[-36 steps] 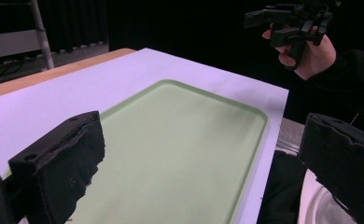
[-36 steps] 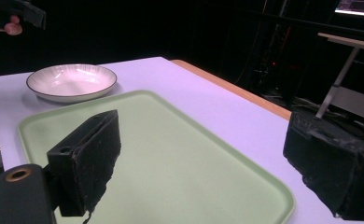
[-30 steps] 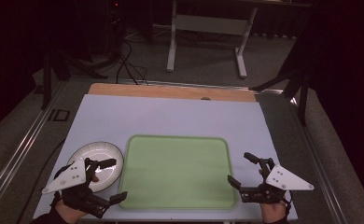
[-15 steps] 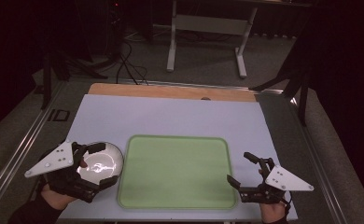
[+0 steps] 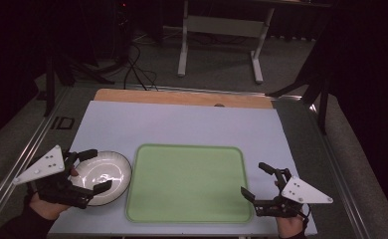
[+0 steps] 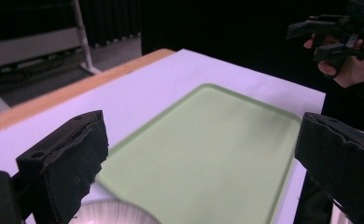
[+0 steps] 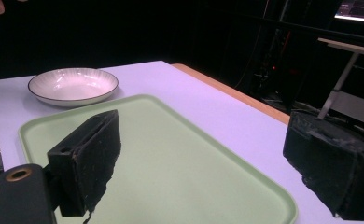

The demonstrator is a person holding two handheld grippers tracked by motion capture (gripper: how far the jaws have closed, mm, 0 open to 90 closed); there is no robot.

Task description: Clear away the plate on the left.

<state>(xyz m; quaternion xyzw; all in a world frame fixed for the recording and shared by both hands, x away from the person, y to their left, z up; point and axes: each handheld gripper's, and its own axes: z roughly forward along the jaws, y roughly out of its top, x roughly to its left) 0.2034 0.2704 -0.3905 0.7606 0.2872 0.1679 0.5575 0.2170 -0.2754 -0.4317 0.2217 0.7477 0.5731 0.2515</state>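
Note:
A white ribbed plate (image 5: 116, 172) lies on the pale table cover, just left of a light green tray (image 5: 189, 181). My left gripper (image 5: 97, 170) is open, with its two black jaws spread over the left part of the plate; nothing is held. In the left gripper view the tray (image 6: 208, 144) lies ahead and the plate's rim (image 6: 110, 215) shows at the bottom. My right gripper (image 5: 253, 179) is open and empty at the tray's right edge. The right gripper view looks across the tray (image 7: 171, 163) to the plate (image 7: 73, 85).
The pale cover (image 5: 182, 124) spans the table, with a wooden strip (image 5: 182, 97) along the far edge. Metal rails (image 5: 23, 149) run down both sides. Beyond the table stand a white metal frame (image 5: 219, 30) and floor cables (image 5: 132, 64).
My left gripper moved left and away from the front edge, then swung its jaws over the plate. The right gripper, plate and tray have stayed put.

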